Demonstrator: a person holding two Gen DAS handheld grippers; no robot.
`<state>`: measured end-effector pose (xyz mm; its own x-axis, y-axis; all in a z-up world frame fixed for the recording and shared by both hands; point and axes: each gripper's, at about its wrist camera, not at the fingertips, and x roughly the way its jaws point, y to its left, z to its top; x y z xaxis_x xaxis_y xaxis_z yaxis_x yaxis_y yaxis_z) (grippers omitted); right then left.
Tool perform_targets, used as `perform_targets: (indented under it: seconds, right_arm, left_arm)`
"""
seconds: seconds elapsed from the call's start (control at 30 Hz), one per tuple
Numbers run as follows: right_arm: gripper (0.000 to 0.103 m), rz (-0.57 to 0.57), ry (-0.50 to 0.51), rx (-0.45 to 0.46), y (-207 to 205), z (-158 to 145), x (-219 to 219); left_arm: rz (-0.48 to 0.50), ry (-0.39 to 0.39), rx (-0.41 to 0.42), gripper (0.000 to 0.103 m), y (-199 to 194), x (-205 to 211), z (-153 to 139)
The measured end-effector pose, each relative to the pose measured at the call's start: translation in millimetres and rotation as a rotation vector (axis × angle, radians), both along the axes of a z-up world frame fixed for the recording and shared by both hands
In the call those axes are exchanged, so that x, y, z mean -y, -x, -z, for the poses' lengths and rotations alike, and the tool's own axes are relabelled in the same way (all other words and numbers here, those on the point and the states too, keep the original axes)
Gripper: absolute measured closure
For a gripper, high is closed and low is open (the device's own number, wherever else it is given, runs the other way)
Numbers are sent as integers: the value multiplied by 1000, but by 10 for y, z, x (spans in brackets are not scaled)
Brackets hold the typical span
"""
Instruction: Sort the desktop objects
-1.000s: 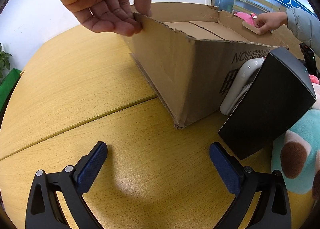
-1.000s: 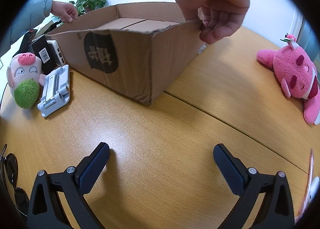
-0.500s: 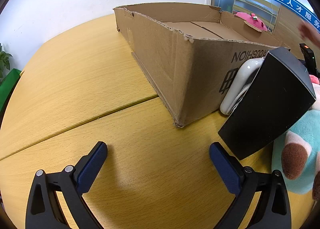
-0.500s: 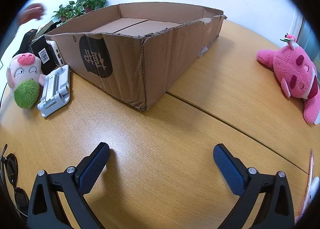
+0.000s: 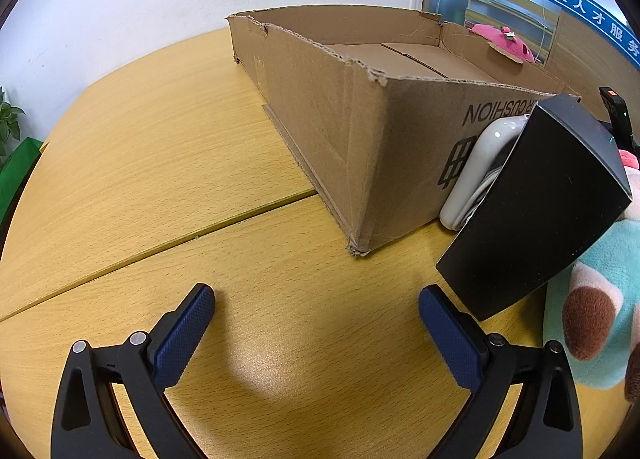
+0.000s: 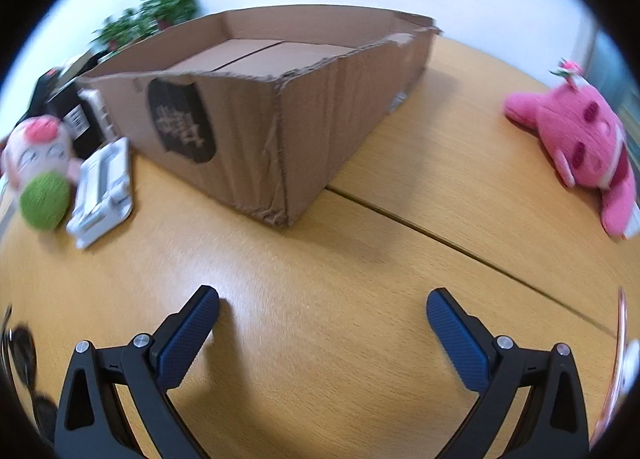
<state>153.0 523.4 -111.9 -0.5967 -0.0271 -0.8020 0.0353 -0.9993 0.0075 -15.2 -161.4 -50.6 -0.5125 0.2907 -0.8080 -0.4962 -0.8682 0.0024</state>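
Nearest to us, the left gripper [image 5: 316, 305] hangs low over the wooden table [image 5: 160, 163] with its blue-padded fingers [image 5: 186, 335] spread wide and nothing between them. The right gripper [image 6: 322, 309] sits in much the same pose, level above the tabletop, its jaws likewise parted and empty.

Just past the left gripper's right finger we see a black box [image 5: 536, 211] standing tilted, with a white device [image 5: 474, 175] wedged between it and the cardboard box [image 5: 360, 147]. A teal and brown plush toy [image 5: 596, 307] lies beside the black box at the right edge.

From the right wrist we find a white folding stand [image 6: 104, 187] lying flat to the left of the cardboard box, and next to it a plush pig [image 6: 38, 163] with a green ball at its mouth. Dark sunglasses [image 6: 18, 347] show at the lower left rim, blurred.

The cardboard box stands open in the middle of the table, its bottom flaps bare. Farther right, well apart from it, a pink plush toy [image 6: 584, 147] lies on its side. Potted plants [image 6: 152, 15] stand behind.
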Motion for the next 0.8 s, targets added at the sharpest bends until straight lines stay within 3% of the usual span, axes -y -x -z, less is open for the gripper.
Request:
perform_targets:
  seconds: [0.27,0.37,0.47,0.53,0.67,0.73,0.8]
  right_arm:
    - [0,104,12,-6,1,-23,19]
    - [1,198,0,68,-44,-43,40]
    - [1,254,-98,89,-276,-169,153]
    - [1,219,-142,31,-554,-420,298]
    - [1,158,-181,-49,-1010,-985,592]
    - [1,165,-183,-109,-1145,-1229,747]
    - [1,182,-148,-194,-1193,-1410,985]
  left_arm:
    - [-1,-1,1,0,15,-9,-18]
    - [-9,2,3,0,36,-1,-22]
    - [-148,44,30,2,-92,-5,21]
    - [-215,77,-44,2,-335,33,-116]
    - [-245,134,-331,1,-1114,-145,-787]
    - [-270,122,-425,0,-1487,-342,-1121]
    - [-283,51,-486,0,-1768,-521,-1325]
